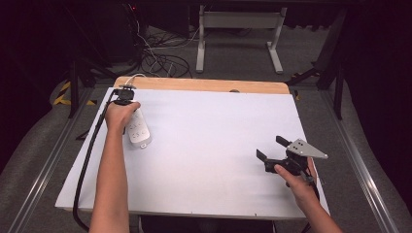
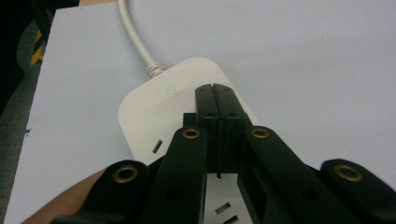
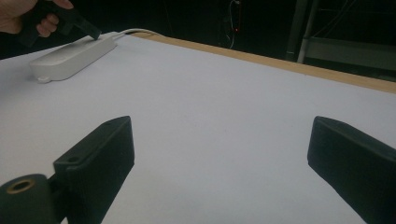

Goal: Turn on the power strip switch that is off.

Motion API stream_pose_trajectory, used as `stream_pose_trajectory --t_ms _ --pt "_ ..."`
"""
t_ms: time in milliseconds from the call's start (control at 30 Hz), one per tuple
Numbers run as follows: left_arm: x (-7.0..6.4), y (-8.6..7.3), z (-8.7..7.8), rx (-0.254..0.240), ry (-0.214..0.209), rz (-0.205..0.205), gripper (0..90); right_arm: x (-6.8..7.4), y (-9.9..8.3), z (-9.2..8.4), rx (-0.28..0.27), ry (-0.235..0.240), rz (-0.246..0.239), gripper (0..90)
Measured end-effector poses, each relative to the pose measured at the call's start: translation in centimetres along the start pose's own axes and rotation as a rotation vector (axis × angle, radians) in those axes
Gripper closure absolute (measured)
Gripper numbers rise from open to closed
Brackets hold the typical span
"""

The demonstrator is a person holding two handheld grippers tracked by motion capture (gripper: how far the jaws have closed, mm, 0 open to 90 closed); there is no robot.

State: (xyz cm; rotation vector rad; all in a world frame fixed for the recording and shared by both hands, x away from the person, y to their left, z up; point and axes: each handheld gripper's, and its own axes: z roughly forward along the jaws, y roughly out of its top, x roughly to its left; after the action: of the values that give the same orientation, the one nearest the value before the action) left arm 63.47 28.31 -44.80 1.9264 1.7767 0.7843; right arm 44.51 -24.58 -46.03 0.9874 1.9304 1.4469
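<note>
The white power strip [image 1: 138, 129] lies at the upper left of the surface [image 1: 214, 145], its cord [image 2: 137, 42] running off the far edge. The left hand-held gripper [image 2: 215, 91] rests its tips on the strip's top, jaws pressed together and holding nothing. It looks like pressing or steadying; next probably calls for a firm downward push. The right hand-held gripper [image 1: 271, 148] hovers at lower right, jaws wide apart.
</note>
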Motion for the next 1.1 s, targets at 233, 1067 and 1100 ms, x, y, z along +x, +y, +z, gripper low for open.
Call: stream_pose_trajectory --t_ms 233,1067,1100 --pt "-0.4 0.2 0.1 0.014 0.001 -0.005 90.0 0.0 0.0 -0.1 -0.003 -0.002 -0.001 7.7" --pt "1.0 0.3 0.2 -0.036 -0.116 -0.062 90.0 -0.3 0.1 -0.5 -0.016 -0.002 0.025 8.7" --pt "1.1 0.3 0.1 -0.04 -0.111 -0.064 89.9 -0.4 0.1 -0.5 -0.017 -0.003 0.027 8.7"
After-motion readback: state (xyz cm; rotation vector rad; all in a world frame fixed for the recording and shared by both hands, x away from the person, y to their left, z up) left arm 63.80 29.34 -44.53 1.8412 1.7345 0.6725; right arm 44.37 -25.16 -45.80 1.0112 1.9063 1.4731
